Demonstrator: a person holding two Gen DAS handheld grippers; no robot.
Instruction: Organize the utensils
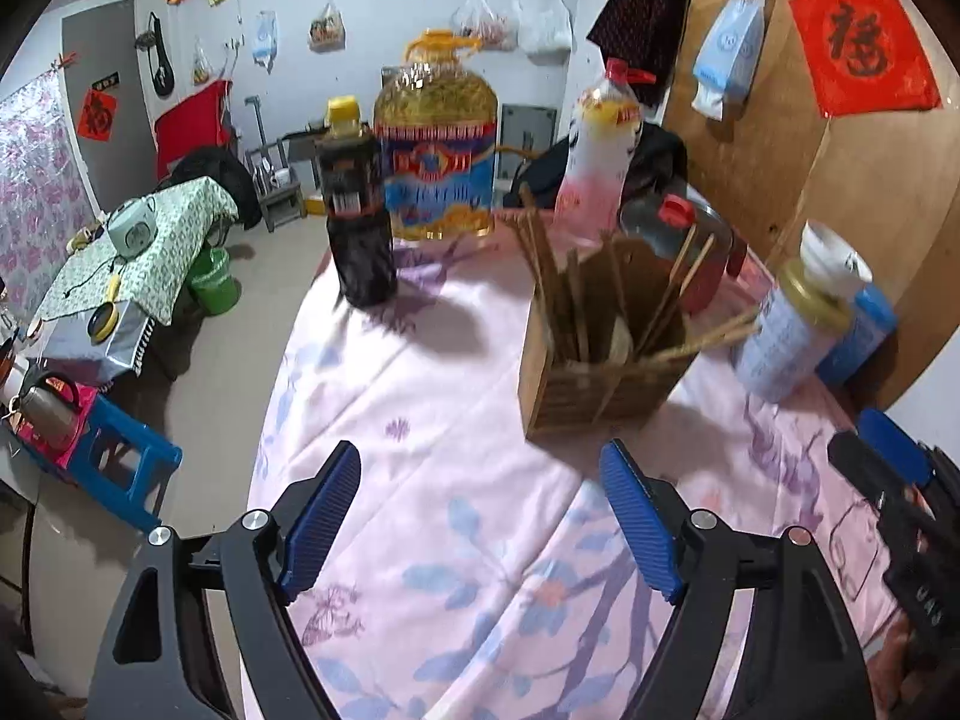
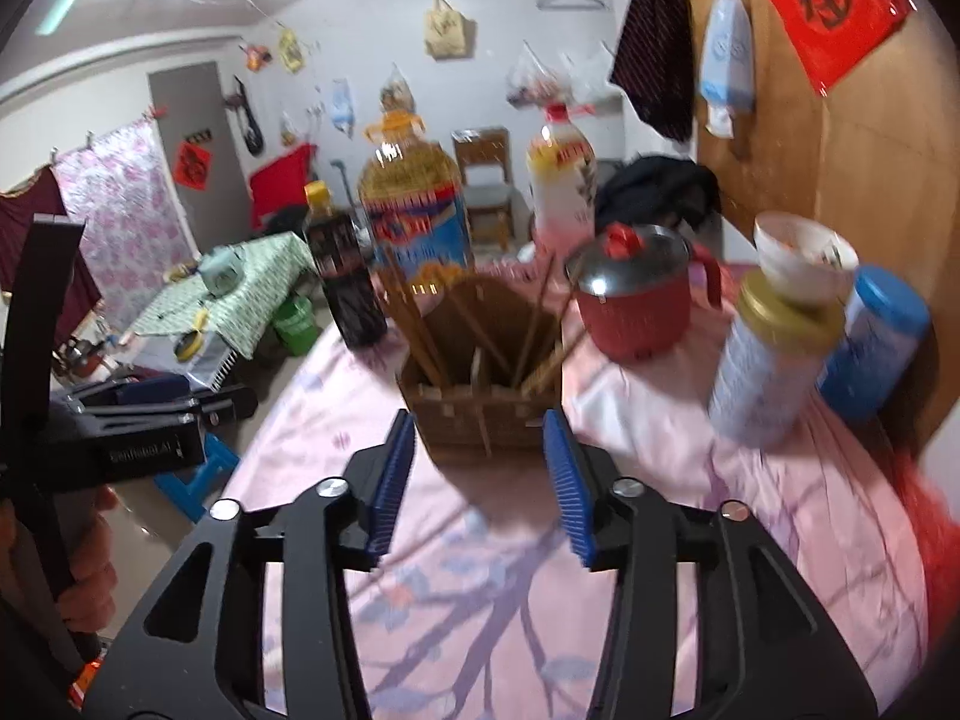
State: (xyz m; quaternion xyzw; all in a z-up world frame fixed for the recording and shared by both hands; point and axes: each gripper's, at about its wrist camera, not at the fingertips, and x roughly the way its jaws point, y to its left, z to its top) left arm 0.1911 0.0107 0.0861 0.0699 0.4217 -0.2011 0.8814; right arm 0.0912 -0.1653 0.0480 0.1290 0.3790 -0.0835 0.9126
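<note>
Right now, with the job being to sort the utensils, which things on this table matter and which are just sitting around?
Part of the job:
- chopsticks
- wooden holder they stand in
- left gripper, open and empty
- right gripper, open and empty

Just sitting around:
- oil jug
- dark sauce bottle
- white bottle
- red pot
- two tins
- bowl

Table, pink floral cloth (image 1: 456, 516): wooden chopstick holder (image 1: 591, 387) central; behind it soy bottle (image 1: 357, 210), oil jug (image 1: 437, 147), red pot (image 2: 639, 294).
</note>
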